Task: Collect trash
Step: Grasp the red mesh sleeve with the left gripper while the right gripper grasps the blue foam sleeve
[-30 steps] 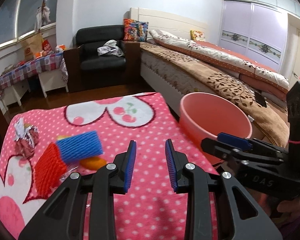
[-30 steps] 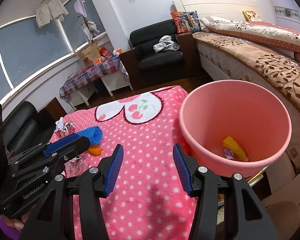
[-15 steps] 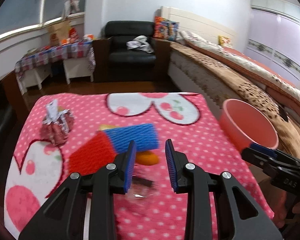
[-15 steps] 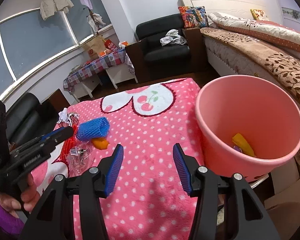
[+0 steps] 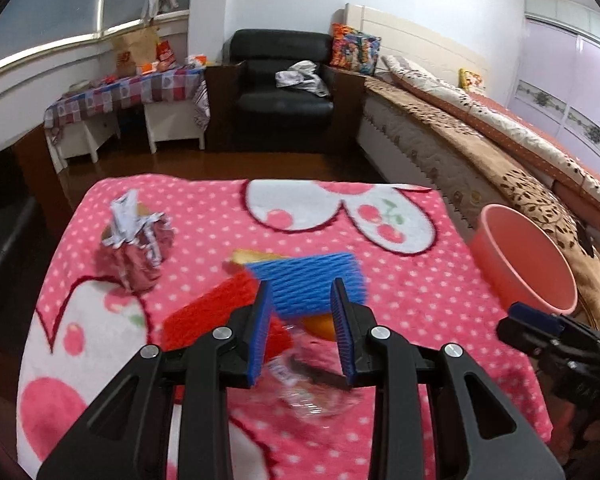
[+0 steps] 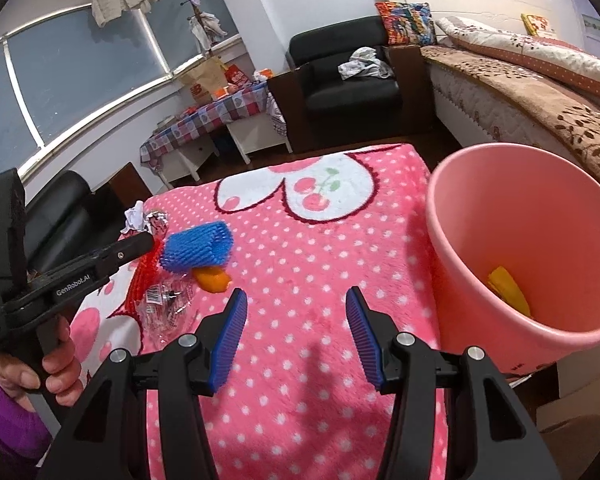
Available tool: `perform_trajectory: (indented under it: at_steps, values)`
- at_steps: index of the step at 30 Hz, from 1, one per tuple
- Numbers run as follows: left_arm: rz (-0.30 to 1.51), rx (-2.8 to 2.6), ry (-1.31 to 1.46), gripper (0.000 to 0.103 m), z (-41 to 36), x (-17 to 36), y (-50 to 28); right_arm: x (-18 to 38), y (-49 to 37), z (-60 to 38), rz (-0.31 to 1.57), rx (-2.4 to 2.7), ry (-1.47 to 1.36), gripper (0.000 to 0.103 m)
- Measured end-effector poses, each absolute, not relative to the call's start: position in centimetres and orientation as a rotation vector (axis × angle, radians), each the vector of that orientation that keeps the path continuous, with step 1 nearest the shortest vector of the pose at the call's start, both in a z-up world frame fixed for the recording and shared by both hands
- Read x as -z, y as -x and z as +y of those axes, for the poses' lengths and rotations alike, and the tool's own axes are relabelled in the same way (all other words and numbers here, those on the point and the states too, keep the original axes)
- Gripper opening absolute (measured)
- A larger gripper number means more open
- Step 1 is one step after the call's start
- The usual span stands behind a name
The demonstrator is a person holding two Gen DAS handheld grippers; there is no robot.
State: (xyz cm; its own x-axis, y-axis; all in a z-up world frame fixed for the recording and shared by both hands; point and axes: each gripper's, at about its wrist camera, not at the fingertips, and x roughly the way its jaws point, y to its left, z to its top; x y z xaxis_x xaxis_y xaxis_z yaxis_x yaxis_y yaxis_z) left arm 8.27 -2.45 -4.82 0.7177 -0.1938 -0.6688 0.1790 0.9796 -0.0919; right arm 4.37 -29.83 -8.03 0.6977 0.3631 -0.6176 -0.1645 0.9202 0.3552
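- Just swung my left gripper (image 5: 302, 322) off the bucket side and over to the trash pile, so the blue foam net (image 5: 314, 280) that was off to the side a second ago now sits right ahead of the fingertips. Looks to me like the next pickup is getting lined up.
- Left jaws are partly open and empty. They frame the blue net and the clear plastic wrapper (image 5: 312, 384) below it, but I can't tell if a pad touches anything.
- Right gripper (image 6: 296, 330) has barely shifted. It's open a fair bit wider, nothing in it, hovering over bare pink blanket (image 6: 308, 256).
- Pile: red foam net (image 5: 216, 314) beside the blue one, orange peel (image 6: 212, 278) poking out under it, crumpled foil wrapper (image 5: 134, 236) further off.
- Pink bucket (image 6: 512, 208) stands at the blanket's right edge, some yellow scrap (image 6: 508, 288) already inside.
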Motion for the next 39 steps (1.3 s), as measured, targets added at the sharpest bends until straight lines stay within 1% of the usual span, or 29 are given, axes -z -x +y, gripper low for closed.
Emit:
perform_trajectory:
  at_steps: [8, 13, 15, 17, 18, 19, 20, 21, 23, 30, 38, 39]
  values:
    - [0.815, 0.128, 0.051, 0.03, -0.2, 6.9, -9.7, 7.8, -6.0, -27.2, 0.75, -0.361, -0.25, 0.051]
    - [0.83, 0.097, 0.045, 0.03, 1.0, 7.5, -9.5, 7.4, -7.0, -25.4, 0.755, -0.402, -0.219, 0.051]
    - [0.834, 0.088, 0.055, 0.03, 1.6, 7.8, -9.3, 7.4, -7.6, -24.7, 0.77, -0.428, -0.227, 0.054]
    - [0.835, 0.085, 0.063, 0.03, 2.3, 8.0, -9.0, 7.5, -8.3, -24.0, 0.785, -0.457, -0.233, 0.055]
    - [0.831, 0.083, 0.066, 0.028, 2.6, 8.1, -8.8, 7.4, -8.8, -23.5, 0.796, -0.478, -0.236, 0.055]
    - [0.823, 0.081, 0.063, 0.012, 2.9, 8.1, -8.5, 7.4, -9.0, -23.2, 0.801, -0.491, -0.24, 0.055]
    - [0.822, 0.089, 0.063, 0.006, 3.1, 8.2, -8.3, 7.3, -9.3, -22.8, 0.804, -0.505, -0.244, 0.056]
    - [0.822, 0.093, 0.065, 0.004, 3.4, 8.2, -8.0, 7.2, -9.7, -22.3, 0.805, -0.525, -0.25, 0.057]
    - [0.813, 0.1, 0.078, 0.003, 4.0, 8.1, -7.4, 7.0, -10.3, -21.4, 0.809, -0.551, -0.253, 0.059]
    - [0.783, 0.125, 0.092, 0.002, 5.1, 7.2, -5.6, 6.9, -11.1, -17.2, 0.837, -0.659, -0.254, 0.061]
    - [0.808, 0.155, 0.114, 0.002, 5.6, 8.1, -3.8, 7.2, -13.2, -11.2, 0.818, -0.667, -0.096, 0.061]
    - [0.81, 0.154, 0.118, 0.002, 5.7, 8.3, -3.6, 7.6, -13.7, -10.3, 0.824, -0.66, -0.072, 0.059]
